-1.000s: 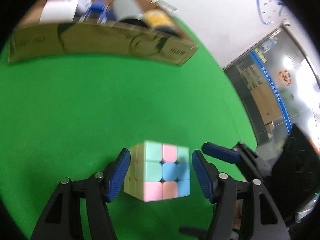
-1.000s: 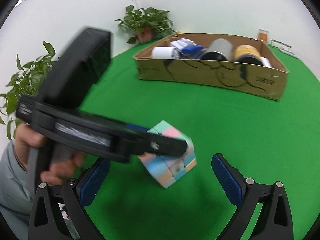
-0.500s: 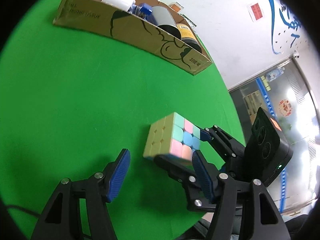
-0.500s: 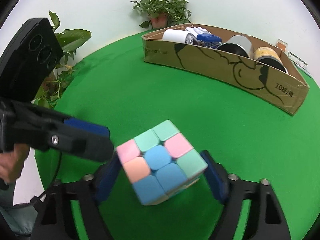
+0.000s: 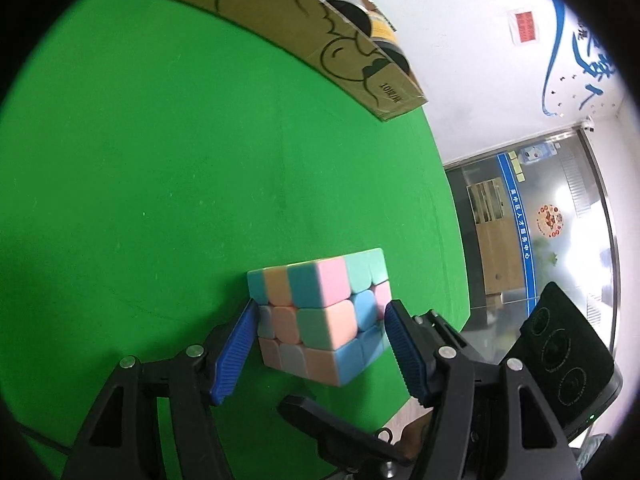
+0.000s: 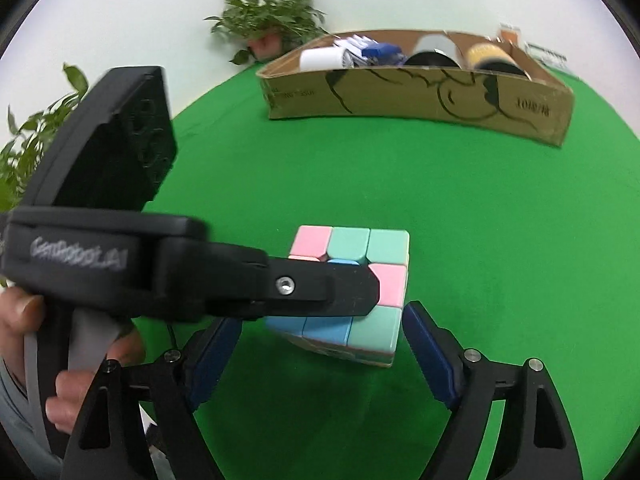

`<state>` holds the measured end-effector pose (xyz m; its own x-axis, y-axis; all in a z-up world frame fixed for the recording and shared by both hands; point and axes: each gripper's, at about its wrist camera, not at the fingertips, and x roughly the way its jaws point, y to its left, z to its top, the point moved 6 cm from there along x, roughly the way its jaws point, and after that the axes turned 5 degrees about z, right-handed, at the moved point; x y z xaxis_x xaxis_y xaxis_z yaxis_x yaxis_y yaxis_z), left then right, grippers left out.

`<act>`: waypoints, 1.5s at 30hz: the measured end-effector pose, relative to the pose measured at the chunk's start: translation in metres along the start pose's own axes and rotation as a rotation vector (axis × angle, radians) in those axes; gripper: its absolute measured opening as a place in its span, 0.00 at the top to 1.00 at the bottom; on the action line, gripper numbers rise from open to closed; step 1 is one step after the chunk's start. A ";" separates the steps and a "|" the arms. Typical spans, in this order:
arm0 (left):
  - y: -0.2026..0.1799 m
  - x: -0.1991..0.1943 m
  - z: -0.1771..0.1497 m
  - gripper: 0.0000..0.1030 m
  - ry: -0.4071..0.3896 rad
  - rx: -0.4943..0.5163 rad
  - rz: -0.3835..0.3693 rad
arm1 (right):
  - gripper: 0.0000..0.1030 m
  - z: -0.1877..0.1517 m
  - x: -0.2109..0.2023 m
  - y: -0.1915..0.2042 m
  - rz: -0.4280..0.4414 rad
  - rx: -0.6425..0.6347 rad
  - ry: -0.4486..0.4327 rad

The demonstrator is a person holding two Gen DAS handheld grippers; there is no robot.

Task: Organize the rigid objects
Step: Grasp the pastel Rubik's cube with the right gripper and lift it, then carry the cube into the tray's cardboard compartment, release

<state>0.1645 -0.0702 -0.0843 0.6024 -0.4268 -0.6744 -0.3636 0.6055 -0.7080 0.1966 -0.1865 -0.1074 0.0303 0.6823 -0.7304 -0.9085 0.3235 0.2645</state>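
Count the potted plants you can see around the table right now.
2. One plant stands past the table's far edge, left of the cardboard box; another plant shows at the left edge. More may be hidden.

1. Pastel cube (image 5: 320,316) now sits between the left gripper's (image 5: 320,344) blue pads, both pads against its sides; half a second ago it lay off at 1 o'clock, outside those jaws, carried by the right gripper (image 6: 320,352).
2. Right gripper jaws have just been opening; the cube lies between them, right pad clear of its side.
3. In the right wrist view the left gripper's finger now crosses the cube from 9 o'clock.
4. Cardboard box (image 5: 360,48) has slid toward 12 o'clock in the left view.
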 end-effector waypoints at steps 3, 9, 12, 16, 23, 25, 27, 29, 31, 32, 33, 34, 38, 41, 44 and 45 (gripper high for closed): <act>0.001 -0.002 0.001 0.38 -0.007 -0.002 0.002 | 0.20 0.000 0.003 -0.006 -0.013 0.014 0.015; 0.006 -0.001 0.002 0.35 0.010 -0.034 -0.008 | 0.26 -0.003 0.020 -0.004 -0.064 0.012 0.056; 0.003 -0.002 0.002 0.36 0.007 -0.011 0.011 | 0.38 -0.003 0.019 -0.006 -0.111 0.016 0.046; -0.005 -0.002 0.002 0.36 0.000 0.036 0.053 | 0.39 -0.001 0.018 -0.005 -0.126 0.026 0.042; -0.028 -0.026 0.017 0.37 -0.085 0.098 0.071 | 0.40 0.025 -0.002 0.002 -0.129 0.025 -0.041; -0.038 -0.036 0.024 0.37 -0.117 0.124 0.074 | 0.40 0.041 -0.013 0.009 -0.136 0.012 -0.087; -0.049 -0.050 0.035 0.37 -0.151 0.146 0.071 | 0.40 0.057 -0.023 0.012 -0.143 -0.003 -0.125; -0.058 -0.064 0.047 0.37 -0.184 0.168 0.071 | 0.40 0.075 -0.032 0.019 -0.146 -0.019 -0.160; -0.068 -0.079 0.061 0.37 -0.218 0.195 0.077 | 0.40 0.094 -0.042 0.025 -0.146 -0.034 -0.193; -0.070 -0.085 0.068 0.37 -0.231 0.205 0.077 | 0.40 0.102 -0.046 0.029 -0.146 -0.043 -0.208; -0.074 -0.092 0.075 0.37 -0.247 0.218 0.076 | 0.40 0.116 -0.051 0.033 -0.147 -0.058 -0.229; -0.077 -0.097 0.082 0.37 -0.260 0.231 0.075 | 0.40 0.130 -0.052 0.034 -0.147 -0.066 -0.239; -0.086 -0.117 0.121 0.37 -0.290 0.260 0.078 | 0.40 0.185 -0.050 0.042 -0.154 -0.108 -0.266; -0.089 -0.130 0.154 0.37 -0.303 0.264 0.085 | 0.40 0.221 -0.043 0.047 -0.145 -0.116 -0.267; -0.085 -0.140 0.193 0.37 -0.302 0.262 0.109 | 0.40 0.264 -0.026 0.045 -0.126 -0.101 -0.252; -0.083 -0.142 0.202 0.37 -0.303 0.261 0.120 | 0.40 0.279 -0.017 0.043 -0.112 -0.093 -0.242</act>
<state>0.2526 0.0766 0.1125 0.7628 -0.1500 -0.6290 -0.2746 0.8056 -0.5250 0.2732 -0.0014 0.0923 0.2211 0.7861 -0.5772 -0.9278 0.3520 0.1239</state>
